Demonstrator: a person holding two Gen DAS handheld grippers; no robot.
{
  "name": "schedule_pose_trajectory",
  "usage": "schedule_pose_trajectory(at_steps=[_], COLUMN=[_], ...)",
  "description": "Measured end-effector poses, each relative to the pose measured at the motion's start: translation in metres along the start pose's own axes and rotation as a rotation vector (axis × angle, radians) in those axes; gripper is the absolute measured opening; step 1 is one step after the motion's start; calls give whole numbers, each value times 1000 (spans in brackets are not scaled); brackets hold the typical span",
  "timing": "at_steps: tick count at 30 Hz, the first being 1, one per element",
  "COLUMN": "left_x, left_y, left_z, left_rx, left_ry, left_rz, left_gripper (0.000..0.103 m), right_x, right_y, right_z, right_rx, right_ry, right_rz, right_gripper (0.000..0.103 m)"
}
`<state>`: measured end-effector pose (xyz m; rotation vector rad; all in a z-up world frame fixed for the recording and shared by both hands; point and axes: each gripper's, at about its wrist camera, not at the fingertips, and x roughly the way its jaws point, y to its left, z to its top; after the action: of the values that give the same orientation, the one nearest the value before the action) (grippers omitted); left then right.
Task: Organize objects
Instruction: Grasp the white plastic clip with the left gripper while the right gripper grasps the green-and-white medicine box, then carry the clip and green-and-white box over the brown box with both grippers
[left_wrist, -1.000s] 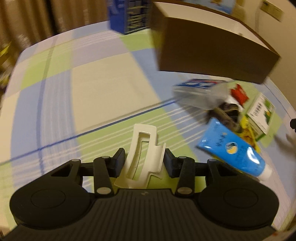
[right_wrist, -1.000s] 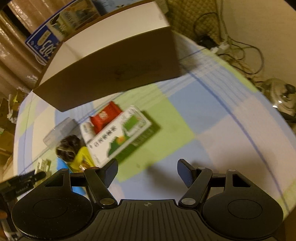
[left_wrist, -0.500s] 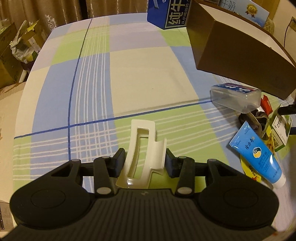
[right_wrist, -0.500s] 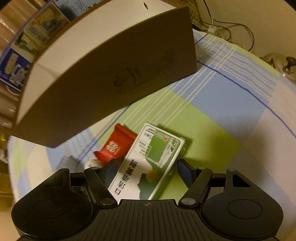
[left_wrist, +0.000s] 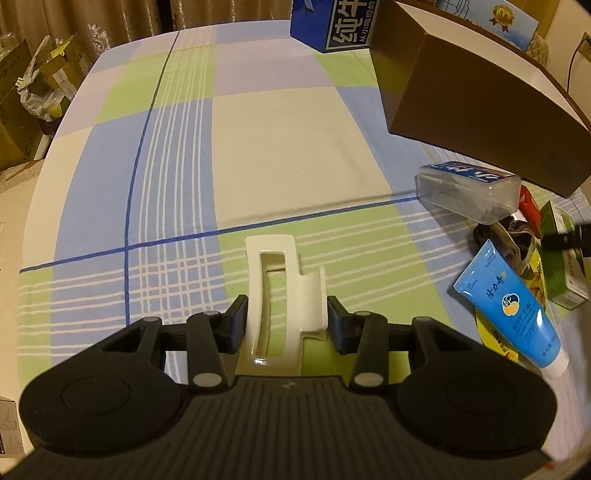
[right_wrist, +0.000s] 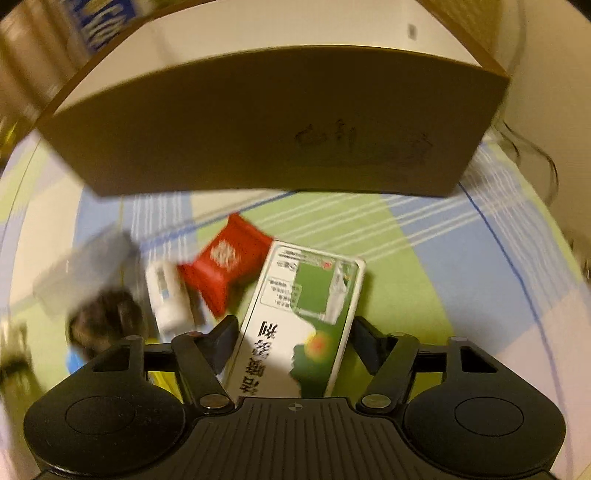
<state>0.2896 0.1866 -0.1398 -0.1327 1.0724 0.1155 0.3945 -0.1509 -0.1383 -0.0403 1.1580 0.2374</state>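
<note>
My left gripper (left_wrist: 287, 322) is shut on a cream hair claw clip (left_wrist: 275, 273), held above the checked tablecloth (left_wrist: 177, 192). At the right lies a pile: a clear case with a blue label (left_wrist: 466, 192), a dark scrunchie (left_wrist: 504, 240), a blue tube (left_wrist: 506, 308), a red packet (left_wrist: 529, 205) and a green box (left_wrist: 561, 266). My right gripper (right_wrist: 295, 338) is open, low over the green-and-white box (right_wrist: 306, 306), one finger on each long side. The red packet (right_wrist: 225, 264) and a white tube (right_wrist: 168, 295) lie just left of it.
A large brown cardboard box (left_wrist: 476, 99) stands behind the pile and fills the top of the right wrist view (right_wrist: 277, 122). A blue carton (left_wrist: 332, 26) stands at the far edge. Cardboard and bags sit beyond the table's left edge (left_wrist: 33, 85). Cables trail at the right (right_wrist: 532, 155).
My right gripper has dropped toward the green box, which now lies between its open fingers. My left gripper keeps hold of the clip and has swung left, away from the pile.
</note>
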Motion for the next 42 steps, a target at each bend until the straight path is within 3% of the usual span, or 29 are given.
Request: schedule_pose_trajectory(at_steps=[2, 6, 17, 30, 42], left_x=[-1, -2, -8, -4, -11], left_y=[-1, -5, -41, -50, -57], left_z=[0, -2, -13, -7, -16], left_rx=[1, 4, 58, 63, 46], left_ry=[1, 5, 20, 30, 37], left_rz=[1, -8, -107, -80, -65], left_gripper=[38, 37, 36, 36, 36], right_x=[-4, -14, -46, -39, -44], right_y=[-5, -21, -51, -53, -54], right_z=[-8, -30, -72, -64, -68], right_rx=[-80, -169, -151, -73, -107], right_ry=[-5, -12, -5, -46, -51], right_rz=[15, 14, 10, 23, 36], right_gripper=[54, 53, 53, 54, 53])
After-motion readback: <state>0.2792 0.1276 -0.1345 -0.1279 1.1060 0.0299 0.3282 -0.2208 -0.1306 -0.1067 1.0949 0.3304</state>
